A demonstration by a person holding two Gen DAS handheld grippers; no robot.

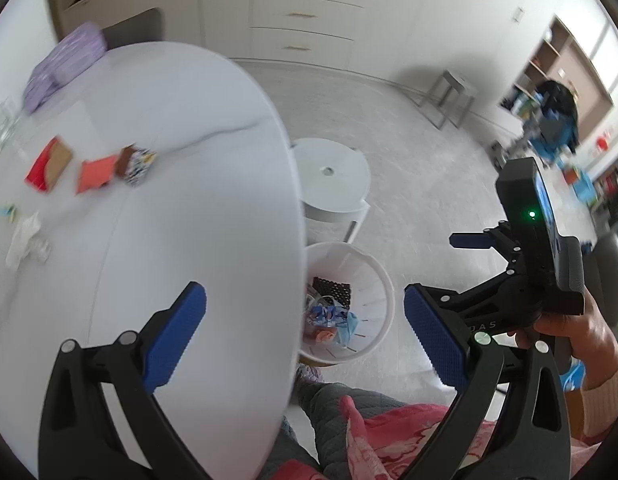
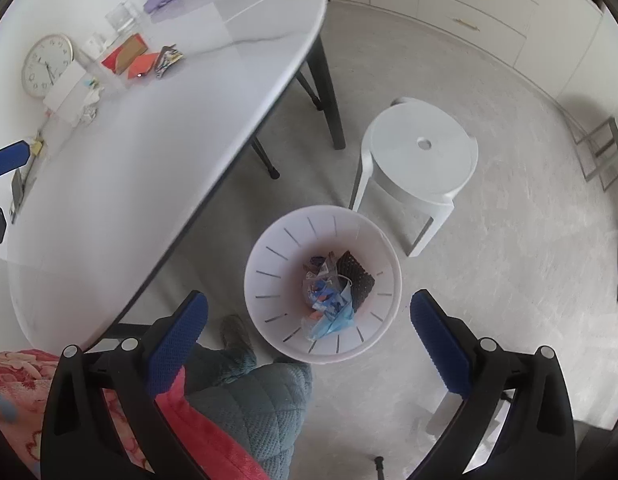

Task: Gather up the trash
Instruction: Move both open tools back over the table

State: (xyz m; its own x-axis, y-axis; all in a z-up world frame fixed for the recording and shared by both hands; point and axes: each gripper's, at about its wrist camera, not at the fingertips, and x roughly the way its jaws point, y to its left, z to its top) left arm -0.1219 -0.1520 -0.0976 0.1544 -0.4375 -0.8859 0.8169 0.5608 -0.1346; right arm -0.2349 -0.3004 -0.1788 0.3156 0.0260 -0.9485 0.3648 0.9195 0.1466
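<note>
My right gripper (image 2: pixel 309 296) hangs open right above the white trash bin (image 2: pixel 269 240) on the floor, and nothing is between its blue pads. Blue wrappers, a blue mask (image 2: pixel 333 320) and a dark mesh piece lie in the bin. My left gripper (image 1: pixel 303 290) is open and empty over the white table's near edge (image 1: pixel 237 240), with the bin (image 1: pixel 375 280) just past it. On the table lie a red-and-brown carton (image 1: pixel 49 164), an orange packet (image 1: pixel 95 174), a patterned wrapper (image 1: pixel 137 164) and a crumpled tissue (image 1: pixel 25 240).
A white stool (image 2: pixel 425 148) stands on the floor beyond the bin. A clock (image 2: pixel 47 66), a glass jar (image 2: pixel 125 16) and a purple pouch (image 1: pixel 65 64) are on the table's far side. The person's quilted trouser legs (image 2: pixel 261 400) and a pink blanket sit below the grippers.
</note>
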